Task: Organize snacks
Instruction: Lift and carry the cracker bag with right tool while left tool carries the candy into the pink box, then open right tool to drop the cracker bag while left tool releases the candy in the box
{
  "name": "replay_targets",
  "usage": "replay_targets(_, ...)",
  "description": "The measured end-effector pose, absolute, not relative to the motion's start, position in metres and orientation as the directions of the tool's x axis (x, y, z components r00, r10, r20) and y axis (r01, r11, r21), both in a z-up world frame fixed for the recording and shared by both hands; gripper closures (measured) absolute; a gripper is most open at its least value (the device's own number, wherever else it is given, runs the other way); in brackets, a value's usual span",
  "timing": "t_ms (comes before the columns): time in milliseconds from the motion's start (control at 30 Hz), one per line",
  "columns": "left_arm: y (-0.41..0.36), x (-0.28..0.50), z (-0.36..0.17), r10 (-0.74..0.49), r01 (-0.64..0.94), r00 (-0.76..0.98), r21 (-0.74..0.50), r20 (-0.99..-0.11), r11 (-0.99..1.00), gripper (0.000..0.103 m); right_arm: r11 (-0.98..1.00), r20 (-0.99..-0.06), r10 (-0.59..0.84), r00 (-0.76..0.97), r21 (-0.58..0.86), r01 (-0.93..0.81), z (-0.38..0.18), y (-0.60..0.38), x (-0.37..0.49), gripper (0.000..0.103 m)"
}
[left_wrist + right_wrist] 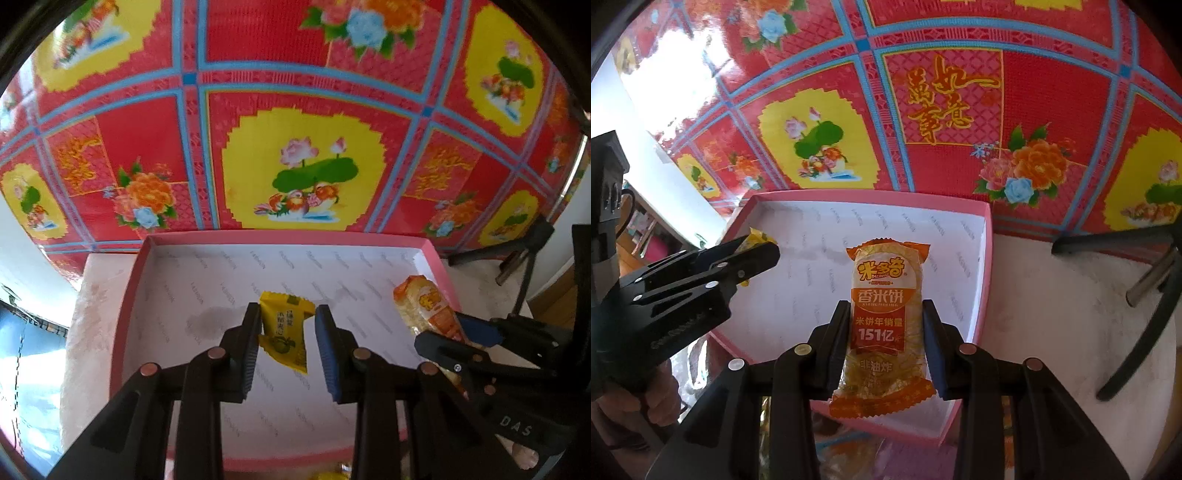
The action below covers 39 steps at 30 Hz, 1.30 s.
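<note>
A pink-rimmed box (127, 295) with a white printed lining lies in front of both grippers; it also shows in the right wrist view (986, 258). My left gripper (286, 347) is open over the box, and a small yellow snack packet (286, 332) lies between its fingers, touching the left one. My right gripper (884, 343) is shut on an orange rice cracker packet (882, 325) and holds it over the box's right half. That packet (424, 306) and the right gripper show at the right in the left wrist view.
A red floral patterned cloth (295, 110) fills the background behind the box. The box rests on a white round surface (1052, 314). Black metal legs (1137, 295) stand at the right. More snack wrappers (849, 454) lie below the box's near edge.
</note>
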<state>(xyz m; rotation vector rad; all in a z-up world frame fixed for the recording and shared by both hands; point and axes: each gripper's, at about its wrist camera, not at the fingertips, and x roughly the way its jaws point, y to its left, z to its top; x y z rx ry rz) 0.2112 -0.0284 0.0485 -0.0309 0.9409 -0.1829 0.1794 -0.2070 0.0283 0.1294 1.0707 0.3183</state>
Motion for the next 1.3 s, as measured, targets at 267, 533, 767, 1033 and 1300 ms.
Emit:
replay_targets(267,-0.027,0.229,0.034,-0.16,0.127,0.542,-0.108,-0.825,0.986,0.072,0.952,-0.866,0.3,0.4,0.247,-0.179,0.023,-0.198,0.191,0.065)
replay_targets(533,-0.03,0.235,0.027,-0.136,0.123,0.535,-0.083,-0.834,0.989,0.072,0.957,-0.878,0.267,0.398,0.194,-0.215,0.029,-0.192,0.194,0.065)
replay_targets(767,-0.037,0.24,0.016,-0.143,0.109,0.506,-0.101,-0.85,0.989,0.072,0.956,-0.875,0.28,0.395,0.219,-0.193,0.019,-0.187,0.202,0.065)
replay_targets(1033,-0.051,0.243,-0.002,-0.144,0.108,0.499,-0.103,-0.855,0.989,0.071,0.956,-0.876,0.284,0.388,0.227,-0.188,0.01,-0.188,0.206,0.065)
replay_targets(1300,-0.064,0.24,0.002,-0.139,0.113,0.502,-0.095,-0.854,0.989,0.062,0.954,-0.873,0.286,0.396,0.223,-0.2,0.005,-0.186,0.208,0.065)
